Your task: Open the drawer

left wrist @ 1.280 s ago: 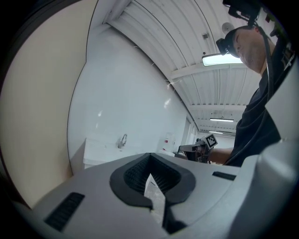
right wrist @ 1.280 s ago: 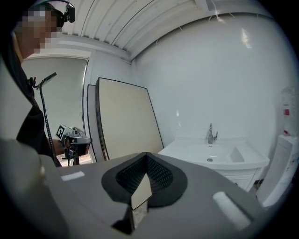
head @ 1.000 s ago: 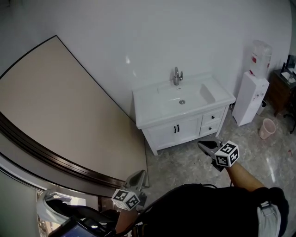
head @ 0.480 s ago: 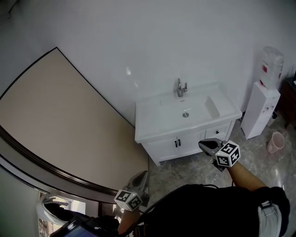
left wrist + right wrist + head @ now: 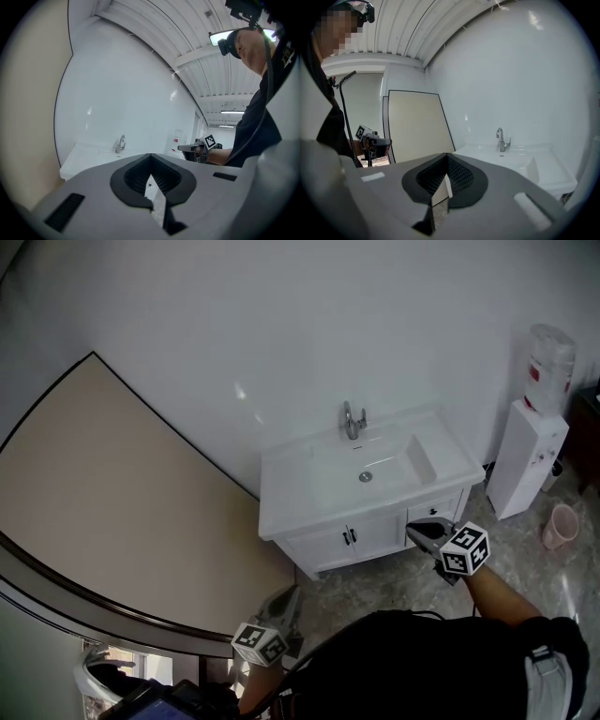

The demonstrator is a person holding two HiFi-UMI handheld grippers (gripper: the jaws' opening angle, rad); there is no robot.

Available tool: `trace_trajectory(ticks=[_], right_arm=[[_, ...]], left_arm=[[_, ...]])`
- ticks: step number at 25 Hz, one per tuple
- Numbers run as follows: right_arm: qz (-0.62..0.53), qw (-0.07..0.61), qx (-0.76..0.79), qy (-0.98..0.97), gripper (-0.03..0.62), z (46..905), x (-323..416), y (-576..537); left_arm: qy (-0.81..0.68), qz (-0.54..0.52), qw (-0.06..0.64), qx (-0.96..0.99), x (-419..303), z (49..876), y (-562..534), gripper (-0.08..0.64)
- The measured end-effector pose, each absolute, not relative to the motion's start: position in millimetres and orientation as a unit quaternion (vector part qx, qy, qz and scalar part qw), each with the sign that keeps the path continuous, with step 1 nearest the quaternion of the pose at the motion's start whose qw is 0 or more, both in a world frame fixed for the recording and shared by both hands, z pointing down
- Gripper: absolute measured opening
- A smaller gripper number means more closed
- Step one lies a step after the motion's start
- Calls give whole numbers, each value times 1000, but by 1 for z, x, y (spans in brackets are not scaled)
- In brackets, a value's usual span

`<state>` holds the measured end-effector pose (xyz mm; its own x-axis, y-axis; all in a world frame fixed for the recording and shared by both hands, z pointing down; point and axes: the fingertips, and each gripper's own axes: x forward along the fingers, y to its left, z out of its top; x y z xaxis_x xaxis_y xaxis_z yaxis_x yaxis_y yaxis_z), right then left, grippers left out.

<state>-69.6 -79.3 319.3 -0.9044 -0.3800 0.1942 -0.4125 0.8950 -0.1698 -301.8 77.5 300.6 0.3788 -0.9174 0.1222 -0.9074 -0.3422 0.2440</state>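
A white vanity [image 5: 309,512] with a sink and chrome faucet [image 5: 352,420] stands against the white wall. Its two doors carry black handles [image 5: 350,536], and the drawers [image 5: 439,507] sit in a column at its right end. My right gripper [image 5: 419,529] is shut and empty, held level in the air in front of that drawer column and hiding part of it. My left gripper [image 5: 286,594] hangs low at the left, well short of the cabinet, with its jaws together and nothing in them. The right gripper view shows shut jaws [image 5: 446,183] and the basin [image 5: 520,159] ahead.
A white water dispenser [image 5: 539,427] stands right of the vanity, with a pink bin [image 5: 560,526] on the marble floor beside it. A large beige panel [image 5: 103,512] leans against the wall at the left. Dark furniture [image 5: 591,427] shows at the right edge.
Both grippers have travelled towards the vanity, which now looks nearer and sits further left. The right gripper's tip now overlaps the drawer column. Both jaws stayed shut.
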Motion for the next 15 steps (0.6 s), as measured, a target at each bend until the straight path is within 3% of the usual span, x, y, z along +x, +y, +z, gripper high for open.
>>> trace_trajectory(ticks=[8,15], right_arm=[[102,85,241,-961,-2,318,-82,-108],[90,78,288,-950,-2,300,-129,-133]], left_arm=[[-523,-20,139,841,-326,300,29,-5],[-487,-26,124,864,-389,288,-15,-5]])
